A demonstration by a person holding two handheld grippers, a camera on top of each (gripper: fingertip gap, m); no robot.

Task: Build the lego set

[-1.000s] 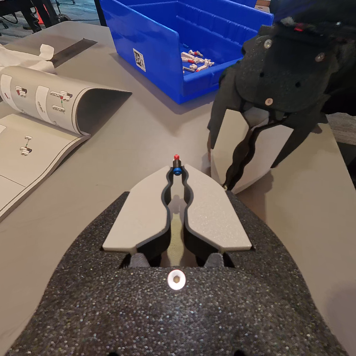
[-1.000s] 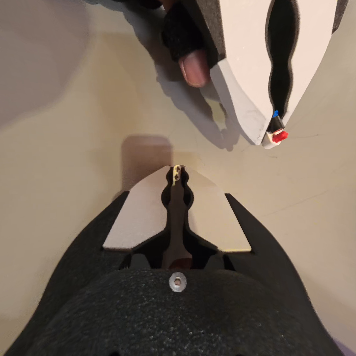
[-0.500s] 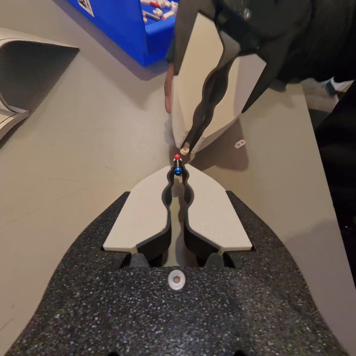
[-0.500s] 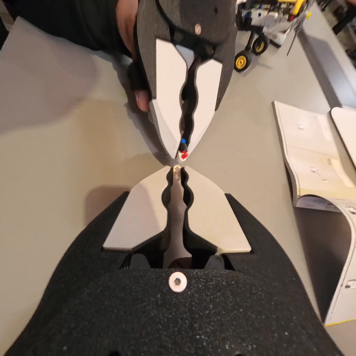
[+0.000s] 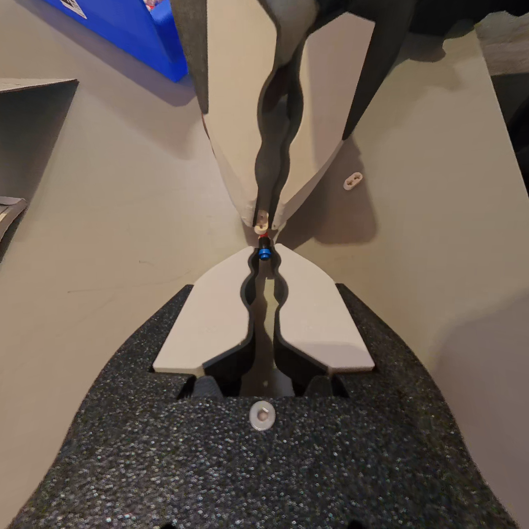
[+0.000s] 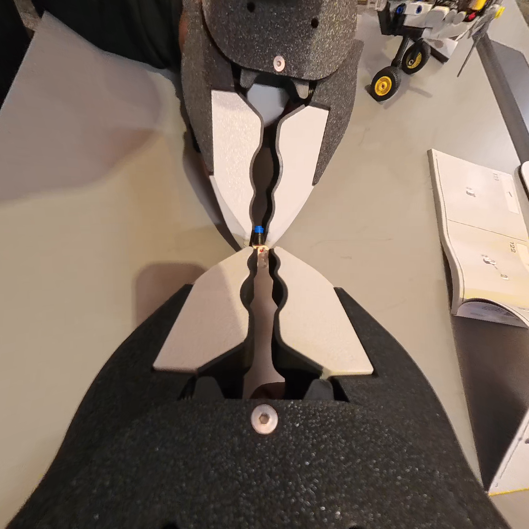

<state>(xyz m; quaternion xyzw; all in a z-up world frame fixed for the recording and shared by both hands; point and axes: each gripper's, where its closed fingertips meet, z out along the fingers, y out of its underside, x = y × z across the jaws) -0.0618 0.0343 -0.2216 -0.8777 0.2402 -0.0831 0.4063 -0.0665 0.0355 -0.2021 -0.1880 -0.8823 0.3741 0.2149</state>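
1. The left tool (image 5: 264, 248) is clamped on a small pin (image 5: 263, 252) with a blue collar and red tip; the right tool (image 6: 262, 252) is clamped on a pale link piece (image 6: 262, 255); tips meet, pin tip at the link's hole.
2. Just beyond on the counter (image 5: 114, 229), a spare pale link (image 5: 353, 181); bare counter to the left.
3. Farther: blue bin (image 5: 137, 31), open booklet (image 6: 481, 229), wheeled model (image 6: 406, 54); counter edge on the right.
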